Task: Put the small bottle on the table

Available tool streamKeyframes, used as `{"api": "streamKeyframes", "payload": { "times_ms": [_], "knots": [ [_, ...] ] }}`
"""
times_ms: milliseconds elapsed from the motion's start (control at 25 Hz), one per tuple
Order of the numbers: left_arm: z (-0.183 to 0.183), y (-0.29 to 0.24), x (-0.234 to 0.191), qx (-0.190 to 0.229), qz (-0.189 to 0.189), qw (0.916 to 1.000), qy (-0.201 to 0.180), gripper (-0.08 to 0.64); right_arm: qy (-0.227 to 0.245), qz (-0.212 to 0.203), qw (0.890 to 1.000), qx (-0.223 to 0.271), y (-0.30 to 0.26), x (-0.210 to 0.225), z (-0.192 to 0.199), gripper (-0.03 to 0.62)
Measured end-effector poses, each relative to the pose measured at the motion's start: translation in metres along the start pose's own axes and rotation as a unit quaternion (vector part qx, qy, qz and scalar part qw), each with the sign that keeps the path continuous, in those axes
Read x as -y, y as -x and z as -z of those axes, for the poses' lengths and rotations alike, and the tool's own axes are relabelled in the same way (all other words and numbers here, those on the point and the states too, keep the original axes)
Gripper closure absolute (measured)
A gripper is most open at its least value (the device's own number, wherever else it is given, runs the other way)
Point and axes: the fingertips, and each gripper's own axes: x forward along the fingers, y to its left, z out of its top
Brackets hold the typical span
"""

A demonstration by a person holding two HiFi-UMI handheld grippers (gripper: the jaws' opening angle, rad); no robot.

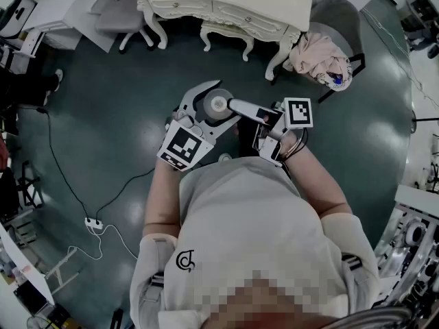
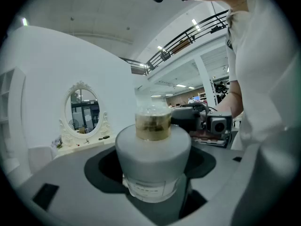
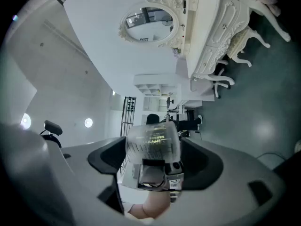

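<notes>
Above a dark floor (image 1: 123, 115), the left claw (image 1: 225, 103) pinches the bottle (image 2: 153, 159) by its fat grey part, and the bottle stands up straight. The right claw (image 3: 153, 152) is spread wide around the clear top and does not seem to squeeze. The table (image 1: 240, 16) is ahead, well apart from both.

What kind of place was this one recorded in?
Probably a large indoor hall staged as a room rather than a home: an ornate white dressing table with an oval mirror stands on a polished dark floor, and a railed mezzanine runs overhead.
</notes>
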Motion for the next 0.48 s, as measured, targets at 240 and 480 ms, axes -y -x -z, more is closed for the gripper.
{"api": "streamKeyframes", "payload": {
  "times_ms": [240,480],
  "knots": [
    [0.0020,-0.0006,-0.0016,-0.001,0.000,1.0000,0.002,0.210,-0.002,0.001,1.000,0.002,0.0000,0.0035,-0.0015,0.227],
    [0.0066,0.0061,-0.0035,0.001,0.000,1.0000,0.005,0.210,0.000,0.004,1.000,-0.008,-0.0072,0.0064,0.0032,0.227]
  ]
}}
